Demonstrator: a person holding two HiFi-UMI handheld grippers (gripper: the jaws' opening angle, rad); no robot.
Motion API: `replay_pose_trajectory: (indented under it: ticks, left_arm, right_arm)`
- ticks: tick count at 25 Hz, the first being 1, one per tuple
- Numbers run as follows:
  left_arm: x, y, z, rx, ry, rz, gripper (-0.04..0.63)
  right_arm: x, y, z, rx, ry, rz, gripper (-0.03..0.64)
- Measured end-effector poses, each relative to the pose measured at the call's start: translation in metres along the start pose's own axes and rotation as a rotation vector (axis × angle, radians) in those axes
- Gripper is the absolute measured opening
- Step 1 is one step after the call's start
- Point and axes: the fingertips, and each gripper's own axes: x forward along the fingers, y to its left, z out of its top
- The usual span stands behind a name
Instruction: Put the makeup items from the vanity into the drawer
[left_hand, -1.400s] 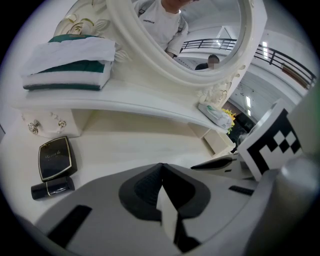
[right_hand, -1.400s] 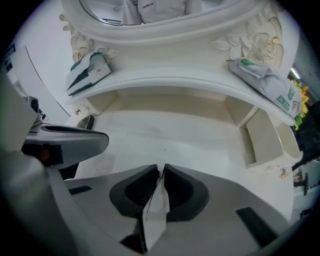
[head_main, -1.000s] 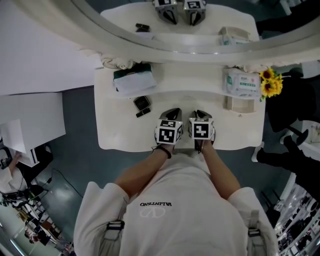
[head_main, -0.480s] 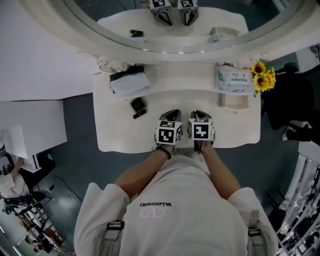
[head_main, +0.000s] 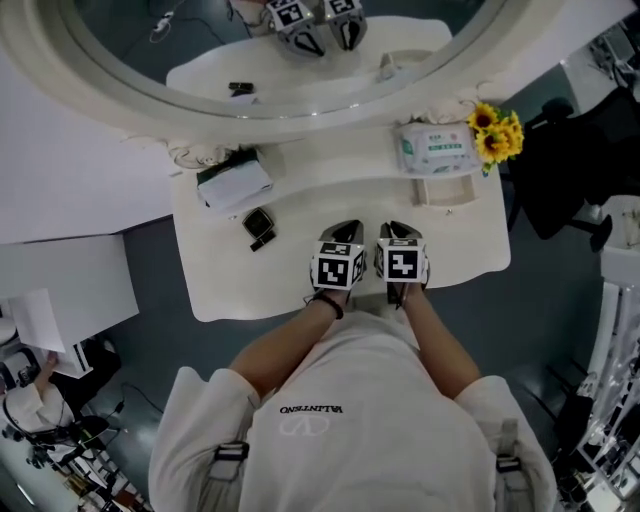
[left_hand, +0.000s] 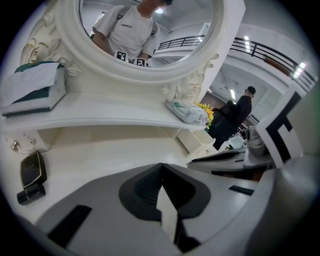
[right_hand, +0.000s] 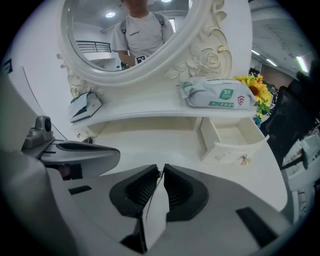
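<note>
Over the last second my head has swung, so the whole vanity now sits further left and slightly turned in the head view, while my left gripper (head_main: 346, 224) and right gripper (head_main: 400, 226) remain side by side over the front edge of the worktop (head_main: 300, 285), just as they were. Nothing on the vanity itself has moved. The left gripper's jaws are pressed together with nothing between them, and the right gripper's jaws stand almost together, a thin slit at most, also holding nothing. The makeup is untouched: the black compact (head_main: 258, 221) and the small black tube (head_main: 263, 242) touching or just beside it lie on the worktop to my left, near the tissue box (head_main: 232, 183). The small drawer (head_main: 447, 190) on the right, under the wipes pack (head_main: 433, 150), already stands pulled out and looks empty. I judge the task has not started; the left gripper is nearer the compact, so opening it and reaching there seems the sensible first step.
</note>
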Motion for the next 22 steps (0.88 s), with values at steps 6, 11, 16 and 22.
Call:
replay_pose_trajectory:
  ticks: [6,11,16,22]
  left_arm:
    - [0.016,-0.038,0.003,0.069,0.026,-0.065,0.002]
    - [0.029,-0.072,0.008,0.133,0.042,-0.124,0.002]
    - [0.039,-0.103,0.011,0.185,0.053,-0.169,0.002]
    - [0.049,-0.131,0.011,0.230,0.065,-0.206,0.000]
  right_arm:
    - [-0.018,-0.032,-0.003,0.068,-0.040,-0.047,0.058]
    - [-0.035,-0.059,-0.010,0.144,-0.065,-0.084,0.058]
    - [-0.052,-0.085,-0.020,0.203,-0.071,-0.121,0.058]
    - [-0.066,-0.111,-0.022,0.250,-0.106,-0.154,0.058]
